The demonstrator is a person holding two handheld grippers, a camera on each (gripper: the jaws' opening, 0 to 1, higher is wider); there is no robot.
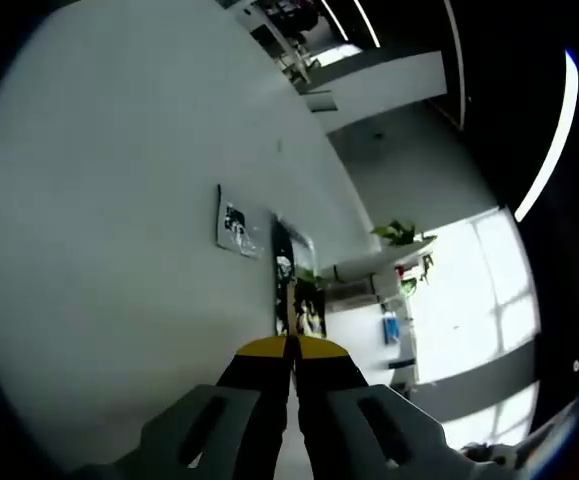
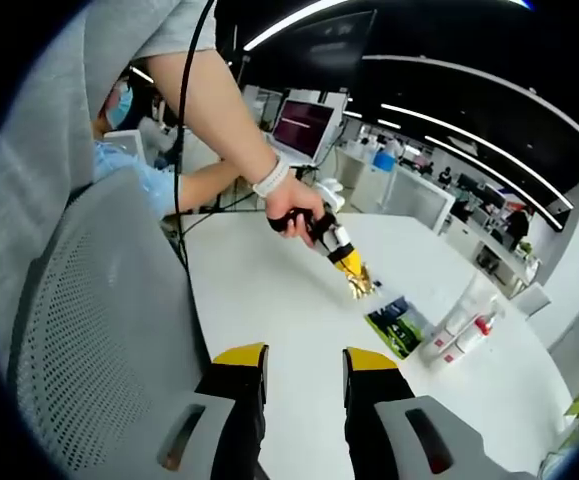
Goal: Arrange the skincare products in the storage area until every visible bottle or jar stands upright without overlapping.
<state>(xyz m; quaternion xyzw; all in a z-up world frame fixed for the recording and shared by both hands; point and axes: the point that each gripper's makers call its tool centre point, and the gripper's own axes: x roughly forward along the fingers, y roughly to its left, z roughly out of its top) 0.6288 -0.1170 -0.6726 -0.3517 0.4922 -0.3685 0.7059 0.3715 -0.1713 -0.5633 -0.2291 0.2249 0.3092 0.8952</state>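
- Right gripper (image 2: 304, 365): jaws wide apart, gripping nothing, above the white table (image 2: 269, 290).
- Skincare bottles (image 2: 459, 325) and a green packet (image 2: 397, 325) rest far ahead, to its right.
- Left gripper (image 1: 291, 347): jaws pressed together, gripping nothing; in the right gripper view it hovers just beside the packet.

White table (image 2: 269, 300) with packets (image 2: 396, 325), bottles (image 2: 461, 325)

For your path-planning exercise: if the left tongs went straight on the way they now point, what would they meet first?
Probably the dark packet lying on the white table: it sits straight beyond the shut left tongs. Depth is unclear in this fisheye view.
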